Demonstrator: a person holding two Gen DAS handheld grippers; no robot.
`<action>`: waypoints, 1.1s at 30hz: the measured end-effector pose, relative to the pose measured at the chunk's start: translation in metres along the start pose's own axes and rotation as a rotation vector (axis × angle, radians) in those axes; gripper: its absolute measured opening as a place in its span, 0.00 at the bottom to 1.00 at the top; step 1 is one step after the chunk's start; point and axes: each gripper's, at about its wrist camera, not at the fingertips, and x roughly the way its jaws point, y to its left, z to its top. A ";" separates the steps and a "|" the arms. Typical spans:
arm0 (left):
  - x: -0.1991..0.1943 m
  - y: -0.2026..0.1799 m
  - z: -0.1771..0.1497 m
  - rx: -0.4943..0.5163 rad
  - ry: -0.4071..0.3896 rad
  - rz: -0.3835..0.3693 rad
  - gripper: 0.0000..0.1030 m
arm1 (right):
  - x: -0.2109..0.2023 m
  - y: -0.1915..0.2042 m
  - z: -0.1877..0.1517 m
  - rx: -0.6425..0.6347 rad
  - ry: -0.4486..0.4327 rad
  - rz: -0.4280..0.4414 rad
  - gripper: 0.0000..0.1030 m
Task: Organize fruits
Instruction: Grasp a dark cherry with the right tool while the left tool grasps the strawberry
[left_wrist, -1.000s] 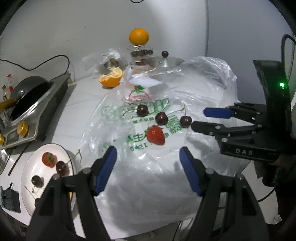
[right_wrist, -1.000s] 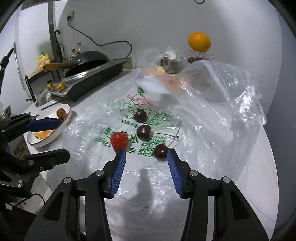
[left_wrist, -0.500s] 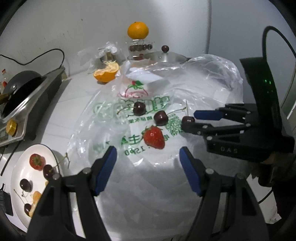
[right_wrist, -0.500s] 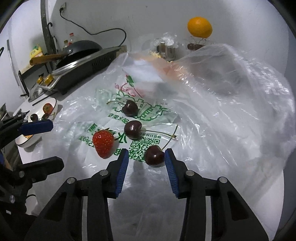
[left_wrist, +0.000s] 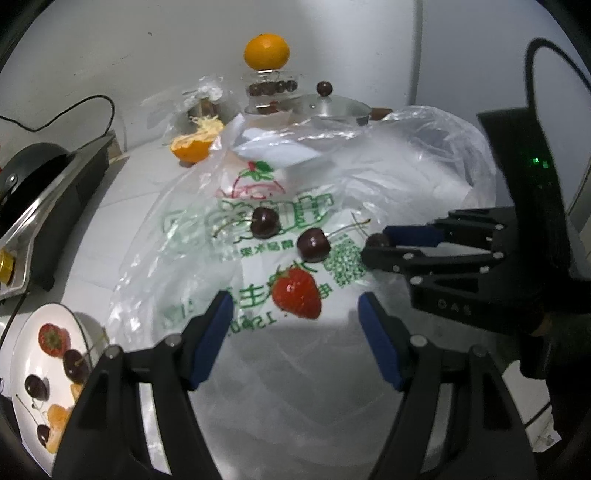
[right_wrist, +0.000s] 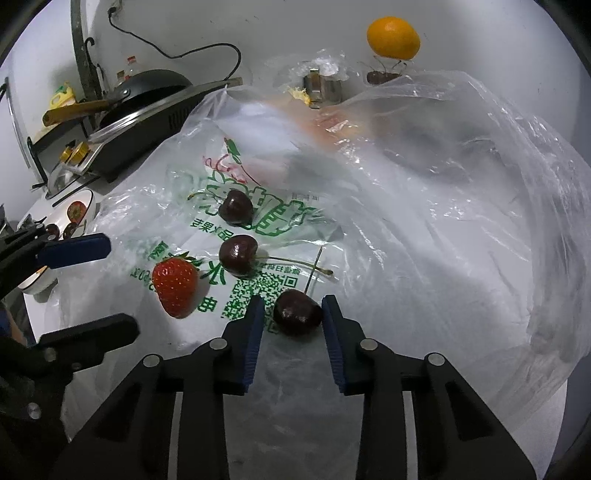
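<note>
A printed plastic bag (left_wrist: 258, 221) lies flat on the counter with a strawberry (left_wrist: 296, 293) and three dark cherries on it. My right gripper (right_wrist: 293, 314) has its jaws on either side of the nearest cherry (right_wrist: 296, 312), with small gaps showing, still resting on the bag. The same cherry (left_wrist: 376, 240) sits between the right fingertips in the left wrist view. Two more cherries (right_wrist: 237, 254) (right_wrist: 235, 207) lie farther out beside the strawberry (right_wrist: 174, 282). My left gripper (left_wrist: 295, 325) is open and empty, hovering just short of the strawberry.
A white plate (left_wrist: 22, 354) at lower left holds a strawberry, cherries and orange segments. A cooktop with a black pan (left_wrist: 33, 177) stands at left. At the back are a half orange (left_wrist: 194, 147), a whole orange (left_wrist: 266, 51) on a glass jar, and a lidded pot (left_wrist: 332, 107).
My right gripper moved forward and down until its jaws straddled the nearest cherry, and they narrowed. My left gripper moved closer to the strawberry and stayed open.
</note>
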 end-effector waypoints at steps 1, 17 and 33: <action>0.003 -0.001 0.001 -0.001 0.004 0.003 0.69 | 0.000 -0.002 0.000 0.004 -0.002 0.006 0.27; 0.038 -0.009 0.011 -0.013 0.073 0.021 0.40 | -0.022 -0.017 -0.010 0.044 -0.057 0.082 0.27; 0.004 -0.007 0.014 -0.016 0.017 -0.028 0.33 | -0.046 0.005 -0.006 0.020 -0.110 0.066 0.27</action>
